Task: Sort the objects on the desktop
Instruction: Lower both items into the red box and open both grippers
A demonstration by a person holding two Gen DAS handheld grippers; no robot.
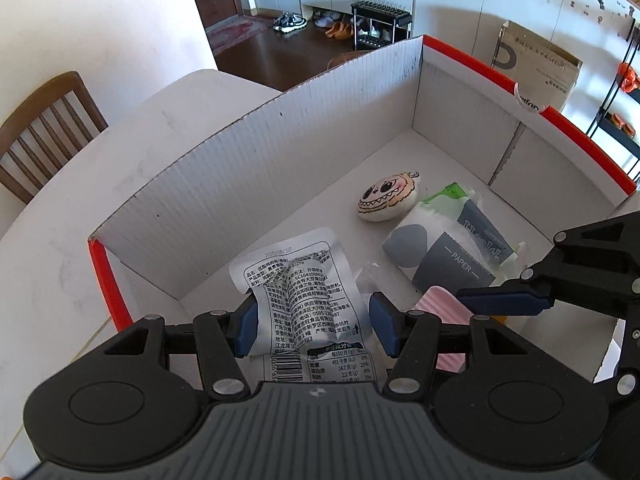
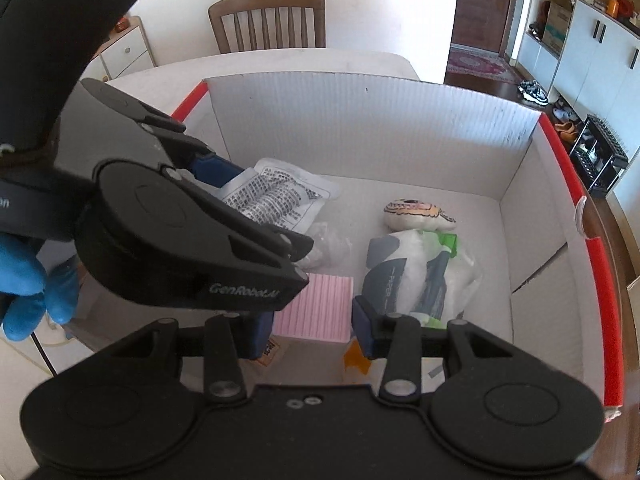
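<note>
Holding both claws over the box (image 1: 328, 152), we grip a packet (image 1: 304, 300) left and a pink pad (image 2: 314, 308) right.

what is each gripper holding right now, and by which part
Left gripper holds the silver snack packet by its crumpled middle; right gripper holds the pink ribbed block by its sides.

A crinkled silver snack packet (image 1: 304, 300) lay low centre in the white, red-edged box (image 1: 248, 160); right of it lay a pink ribbed pad (image 2: 314, 308), a tissue pack (image 1: 452, 248) and a cartoon-faced plush (image 1: 388, 198).
</note>
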